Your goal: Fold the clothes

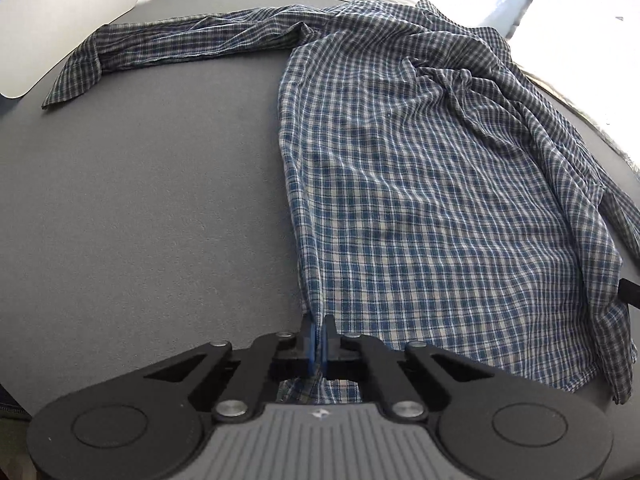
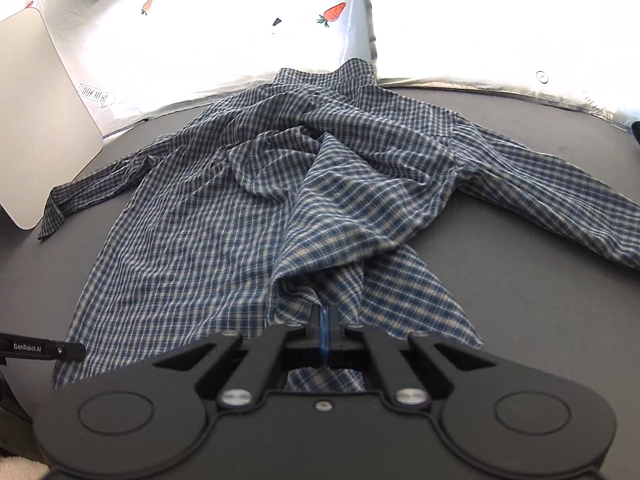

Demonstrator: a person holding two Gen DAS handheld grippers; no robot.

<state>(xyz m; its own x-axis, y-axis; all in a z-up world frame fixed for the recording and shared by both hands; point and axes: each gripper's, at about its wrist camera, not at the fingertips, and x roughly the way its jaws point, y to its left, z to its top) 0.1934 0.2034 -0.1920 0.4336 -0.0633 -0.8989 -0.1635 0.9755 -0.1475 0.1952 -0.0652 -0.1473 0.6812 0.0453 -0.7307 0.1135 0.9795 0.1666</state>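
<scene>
Pinching the hem of the checked shirt (image 1: 420, 184) with my left gripper (image 1: 319, 338) — its blue pads are closed on the cloth at the near left corner. My right gripper (image 2: 324, 330) is clamped on a bunched fold of the same shirt, lifted a little so the fabric tents up. The shirt lies crumpled on the grey table (image 1: 140, 208), one sleeve (image 1: 168, 44) stretched toward a white board (image 2: 36, 120) — the other sleeve (image 2: 560, 196) spread to my right
</scene>
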